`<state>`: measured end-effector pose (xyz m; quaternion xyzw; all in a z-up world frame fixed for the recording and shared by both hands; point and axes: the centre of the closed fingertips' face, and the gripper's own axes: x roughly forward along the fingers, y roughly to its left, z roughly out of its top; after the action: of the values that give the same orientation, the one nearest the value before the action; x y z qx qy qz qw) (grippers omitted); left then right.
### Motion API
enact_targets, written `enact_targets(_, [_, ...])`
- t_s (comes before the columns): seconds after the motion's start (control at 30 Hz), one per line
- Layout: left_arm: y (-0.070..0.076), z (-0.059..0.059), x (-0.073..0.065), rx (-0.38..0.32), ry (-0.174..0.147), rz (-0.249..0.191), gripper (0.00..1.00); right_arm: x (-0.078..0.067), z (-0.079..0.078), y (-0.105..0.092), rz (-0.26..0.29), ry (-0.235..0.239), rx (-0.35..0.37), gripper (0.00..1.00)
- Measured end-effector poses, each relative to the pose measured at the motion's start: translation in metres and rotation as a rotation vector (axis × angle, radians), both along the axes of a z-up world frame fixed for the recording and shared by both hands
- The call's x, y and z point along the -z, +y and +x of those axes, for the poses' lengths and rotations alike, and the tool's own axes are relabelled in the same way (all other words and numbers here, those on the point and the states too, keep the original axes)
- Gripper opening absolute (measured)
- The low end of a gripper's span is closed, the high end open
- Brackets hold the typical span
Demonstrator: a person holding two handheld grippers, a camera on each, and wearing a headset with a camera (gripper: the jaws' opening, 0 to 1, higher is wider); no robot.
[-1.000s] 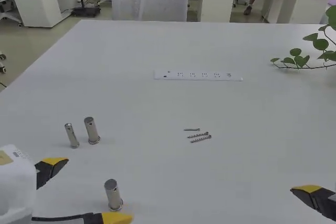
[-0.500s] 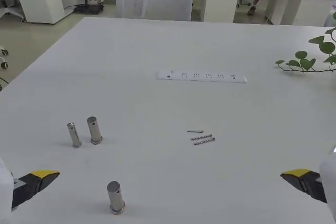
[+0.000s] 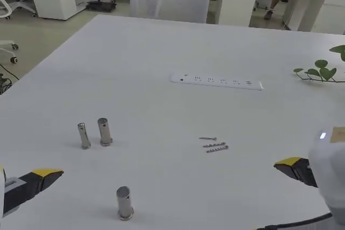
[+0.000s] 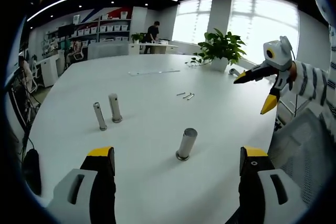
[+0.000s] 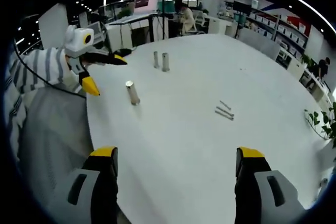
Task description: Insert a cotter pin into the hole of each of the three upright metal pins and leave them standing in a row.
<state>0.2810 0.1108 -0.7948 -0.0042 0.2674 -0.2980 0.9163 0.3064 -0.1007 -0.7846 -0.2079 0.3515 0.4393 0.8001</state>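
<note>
Metal pins, three of them, stand upright on the white surface (image 3: 161, 52). A thin pin (image 3: 83, 136) and a thicker pin (image 3: 105, 132) stand just beside each other toward my left. The third pin (image 3: 124, 203) stands on its own, apart from the pair and nearer to me. None has anything through it that I can make out; any hole in them is too small to tell.

Three small cotter pins (image 3: 214, 145) lie flat and close together, right of the middle of the surface and well apart from all three metal pins.

My left gripper (image 5: 106, 74) hovers at the near left edge of the surface, close to the third pin and touching nothing. Its yellow-tipped jaws are spread wide with nothing between them. In the left gripper view the third pin sits ahead in the gap between the jaws, with the pair farther off to the left. My right gripper (image 4: 254, 93) hangs over the near right edge, jaws likewise wide apart and holding nothing. It points in toward the middle of the surface, and the cotter pins lie ahead of it. A striped sleeve (image 4: 315, 85) shows behind that gripper. The two grippers are well apart, one at each side, with the pins and cotter pins between them.

Farther back a white power strip (image 3: 216, 81) lies flat across the surface. Trailing leaves of a plant (image 3: 322, 71) reach in at the far right. A grey chair (image 3: 170, 2) stands at the far edge.
</note>
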Motion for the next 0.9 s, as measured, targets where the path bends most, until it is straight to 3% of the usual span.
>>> enact_targets(0.27, [0.005,-0.006,0.007,0.006,0.028,-0.008,0.99,0.003,0.018,0.009,-0.051,-0.022,-0.115,0.88])
enact_targets(0.47, [0.008,-0.008,0.008,0.004,0.041,-0.007,0.99,0.004,0.031,0.014,-0.066,-0.002,-0.188,0.84])
enact_targets(0.67, [0.009,-0.009,0.014,-0.007,0.065,-0.036,0.99,0.013,0.036,0.012,-0.196,-0.020,-0.339,0.83])
enact_targets(0.8, [0.008,-0.012,0.017,-0.001,0.078,-0.031,0.99,0.018,0.040,0.013,-0.228,-0.021,-0.399,0.82])
enact_targets(0.9, [0.007,-0.013,0.019,0.003,0.087,-0.028,0.99,0.022,0.037,0.013,-0.254,0.008,-0.496,0.76])
